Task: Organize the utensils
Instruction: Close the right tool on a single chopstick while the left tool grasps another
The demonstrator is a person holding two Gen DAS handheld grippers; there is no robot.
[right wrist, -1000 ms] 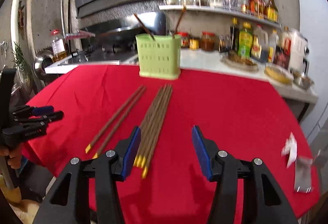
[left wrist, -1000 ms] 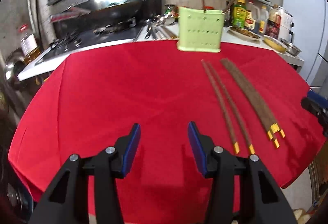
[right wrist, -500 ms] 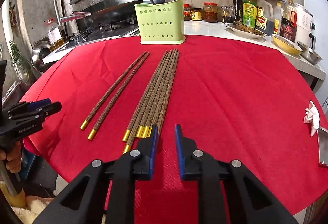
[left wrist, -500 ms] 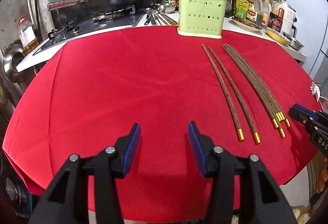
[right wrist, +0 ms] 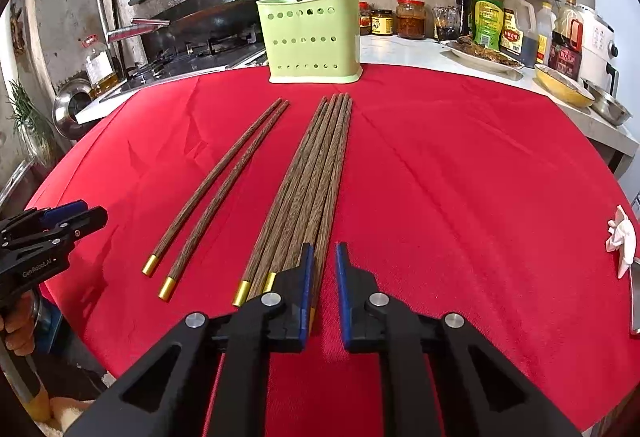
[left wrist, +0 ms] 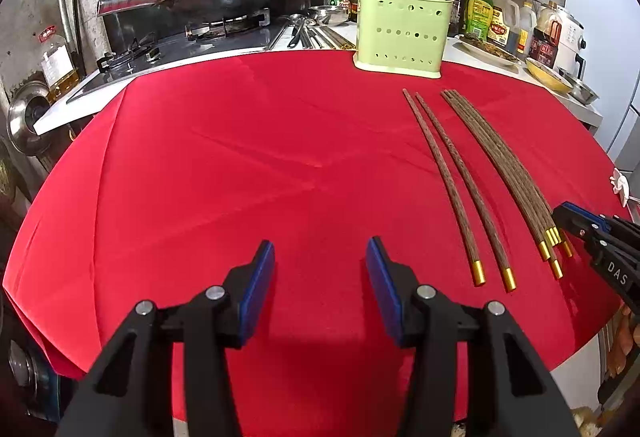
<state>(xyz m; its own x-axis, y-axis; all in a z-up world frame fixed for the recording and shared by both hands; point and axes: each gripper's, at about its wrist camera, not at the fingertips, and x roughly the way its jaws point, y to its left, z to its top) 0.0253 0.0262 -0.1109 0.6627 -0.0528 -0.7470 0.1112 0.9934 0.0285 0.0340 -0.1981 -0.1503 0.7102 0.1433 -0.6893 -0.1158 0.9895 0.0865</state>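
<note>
The right tool hovered low over the near, gold-capped ends of the bundle of dark wooden chopsticks, its blue-padded fingers narrowed to a small gap, and whether they pinched a stick could not be told. The left tool stood with its fingers wide apart and empty over the red cloth-covered counter, well left of the separate pair of wooden chopsticks. At the far edge stood the pale green perforated plastic utensil holder, two chopsticks upright inside.
</note>
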